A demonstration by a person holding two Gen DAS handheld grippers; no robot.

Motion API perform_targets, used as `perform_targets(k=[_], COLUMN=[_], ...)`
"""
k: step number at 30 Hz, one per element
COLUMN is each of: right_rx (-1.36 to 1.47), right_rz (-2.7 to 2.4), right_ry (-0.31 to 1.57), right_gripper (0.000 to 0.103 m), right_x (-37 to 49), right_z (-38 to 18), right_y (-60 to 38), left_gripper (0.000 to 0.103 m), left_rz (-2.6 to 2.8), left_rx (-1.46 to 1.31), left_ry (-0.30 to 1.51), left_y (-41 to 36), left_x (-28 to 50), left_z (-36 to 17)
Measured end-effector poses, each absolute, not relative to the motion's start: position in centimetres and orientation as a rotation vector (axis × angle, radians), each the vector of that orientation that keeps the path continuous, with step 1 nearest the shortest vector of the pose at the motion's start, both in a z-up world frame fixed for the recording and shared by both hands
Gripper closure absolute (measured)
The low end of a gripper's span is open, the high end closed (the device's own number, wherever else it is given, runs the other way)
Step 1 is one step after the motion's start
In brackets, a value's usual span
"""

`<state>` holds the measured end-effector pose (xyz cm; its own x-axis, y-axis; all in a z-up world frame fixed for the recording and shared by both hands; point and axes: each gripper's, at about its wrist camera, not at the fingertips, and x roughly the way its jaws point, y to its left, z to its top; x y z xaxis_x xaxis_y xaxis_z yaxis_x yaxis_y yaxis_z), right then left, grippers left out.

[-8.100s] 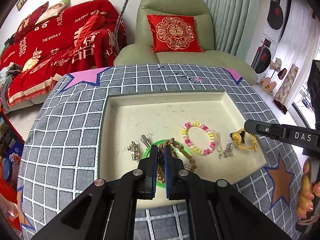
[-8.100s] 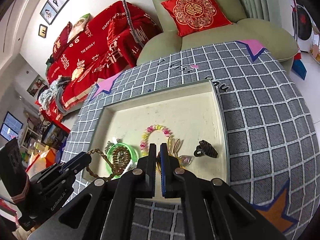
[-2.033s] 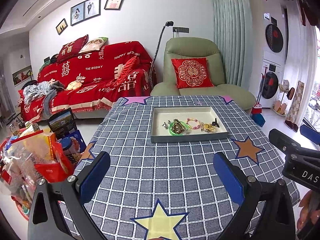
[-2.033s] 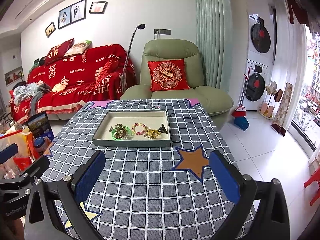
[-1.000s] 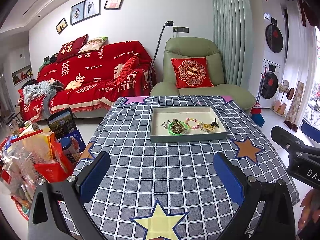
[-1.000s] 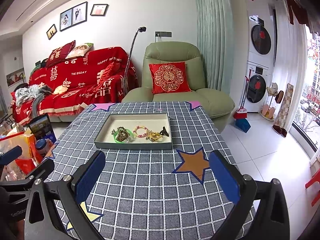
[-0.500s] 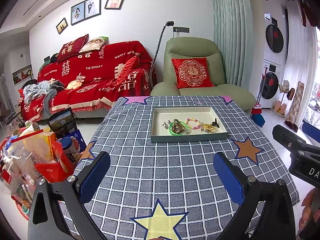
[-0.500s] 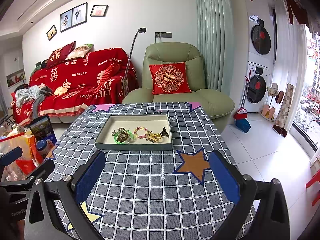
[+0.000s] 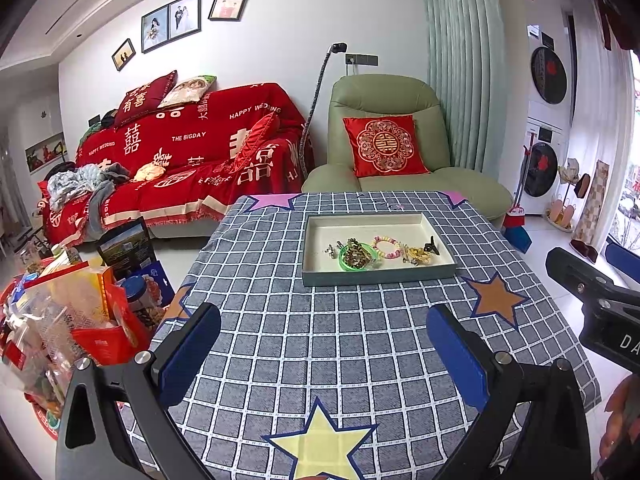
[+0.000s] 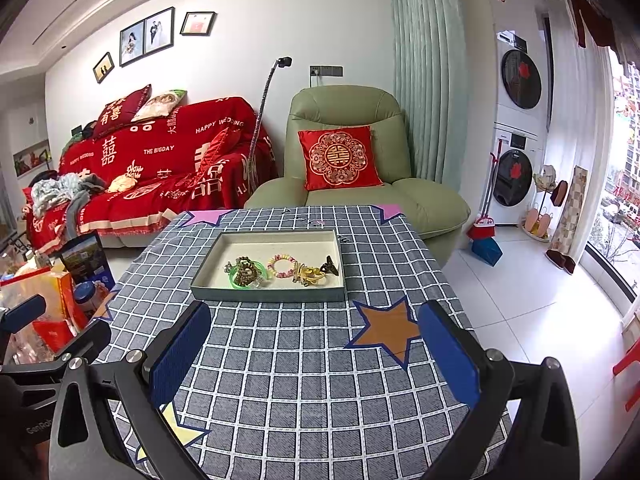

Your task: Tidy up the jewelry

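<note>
Both grippers, left (image 9: 324, 344) and right (image 10: 314, 340), spread wide, empty. Jewelry sits in tray (image 10: 264, 294) at 12 o'clock; we judge sorting done, hold clear.

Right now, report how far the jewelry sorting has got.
Looks done: the pieces sit together in the tray: a green bangle with brown beads, a pastel bead bracelet, a yellow piece and a dark clip. In hand: nothing; the left tool and right tool are open, away from the tray. Left: no loose jewelry shows on the tablecloth.
</note>
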<state>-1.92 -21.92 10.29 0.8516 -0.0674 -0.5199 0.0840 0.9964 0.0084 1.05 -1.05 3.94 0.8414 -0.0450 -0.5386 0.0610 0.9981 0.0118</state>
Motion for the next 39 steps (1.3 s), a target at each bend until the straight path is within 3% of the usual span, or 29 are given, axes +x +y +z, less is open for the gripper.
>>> perform_targets(k=[39], right_rx=[0.034], right_rz=[-0.075], right_ry=[0.548], right_gripper=[0.000], right_x=[-1.81], right_z=[10.55], right_y=[-21.17], left_gripper=[0.000], left_rz=[-0.057], left_rx=[0.011], left_ry=[0.558], left_y=[-1.03], left_x=[0.94], left_z=[4.10])
